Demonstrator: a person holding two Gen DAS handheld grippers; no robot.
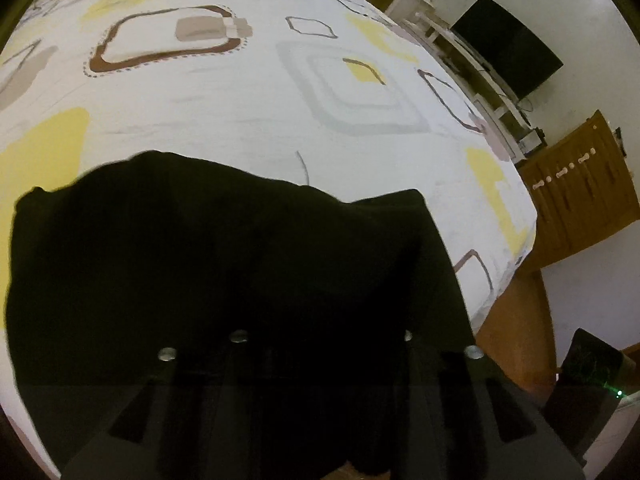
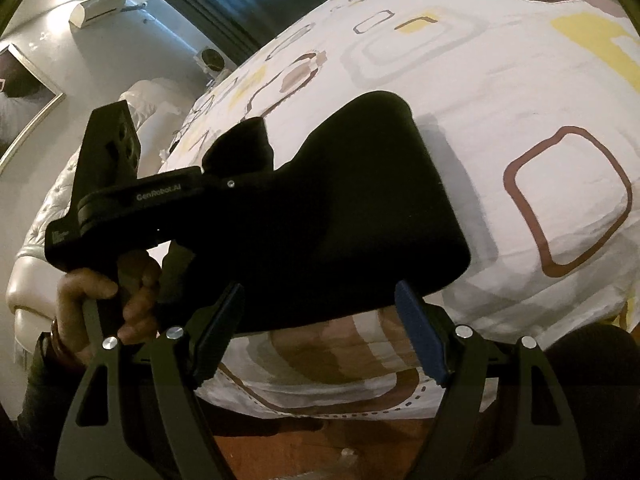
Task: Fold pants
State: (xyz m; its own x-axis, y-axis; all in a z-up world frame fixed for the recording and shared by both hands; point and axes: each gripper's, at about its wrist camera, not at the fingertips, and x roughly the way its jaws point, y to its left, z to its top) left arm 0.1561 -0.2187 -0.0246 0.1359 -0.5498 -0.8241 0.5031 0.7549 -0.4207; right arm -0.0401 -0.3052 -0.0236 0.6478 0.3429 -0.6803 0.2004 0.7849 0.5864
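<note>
Plainly, "GenRobot.AI" on left gripper (image 2: 240,178)

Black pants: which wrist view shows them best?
Right wrist view: the black pants show their folded outline whole against the patterned bedsheet, with the left hand-held gripper over them. Left wrist view: the pants are a dark mass that blends with the fingers.

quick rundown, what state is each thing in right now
black fabric pants: folded into a thick pad, lying on the bed
white patterned bedsheet: spread flat, lightly creased
right claw: open, nothing pressed between its pads
left claw: at the pants, grip hidden
black flat screen: dark
</note>
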